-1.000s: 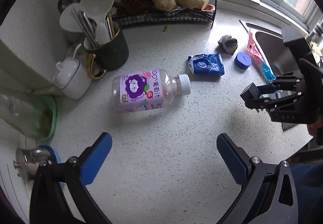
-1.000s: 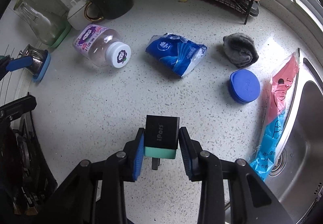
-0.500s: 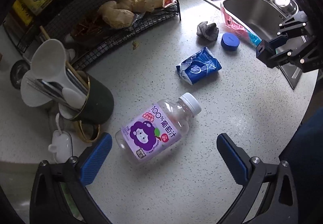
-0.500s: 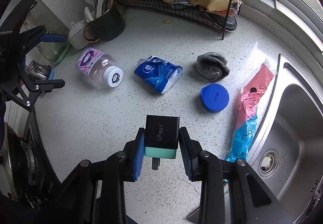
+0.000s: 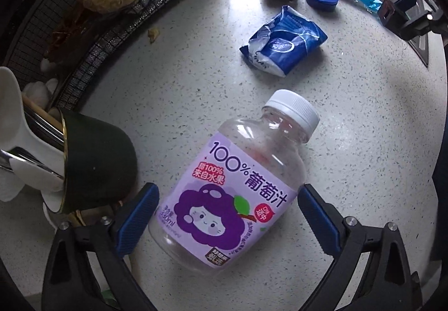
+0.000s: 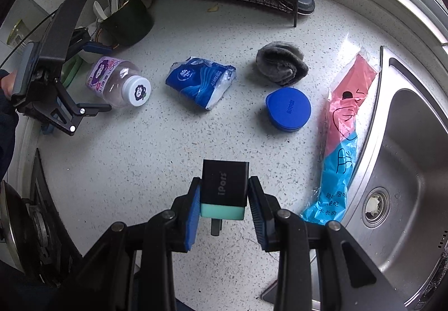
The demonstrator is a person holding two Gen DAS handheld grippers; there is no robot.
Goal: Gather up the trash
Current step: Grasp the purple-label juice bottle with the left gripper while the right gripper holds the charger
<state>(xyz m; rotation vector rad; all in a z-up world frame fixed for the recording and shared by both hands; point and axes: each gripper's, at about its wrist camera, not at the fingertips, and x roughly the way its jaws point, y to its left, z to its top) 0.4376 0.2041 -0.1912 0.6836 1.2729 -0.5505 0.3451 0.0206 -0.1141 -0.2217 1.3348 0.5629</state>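
1. Clear plastic bottle (image 5: 232,187) now lies between the pads of the left gripper (image 5: 228,215); a second ago it lay well ahead of them, near mid-counter (image 5: 196,64)
2. Left gripper has come down and rolled so its jaws straddle the bottle body. Jaws stand wide apart, pads not touching it
3. Judgement: approach about done; closing on the bottle looks like the next step
4. Bottle: on its side, white cap (image 5: 291,112) pointing away from the gripper toward the blue wrapper (image 5: 285,42), purple label up, looks empty. Base end just beside the green cup (image 5: 98,162) of utensils; little room for the left pad
5. Right gripper (image 6: 224,207) stays clamped on a black charger (image 6: 225,185) with a mint end, hovering over bare counter
6. Other litter apart on the counter: blue wrapper, grey rag (image 6: 281,63), blue lid (image 6: 288,109), pink-blue bag (image 6: 343,131) by the sink (image 6: 414,148)
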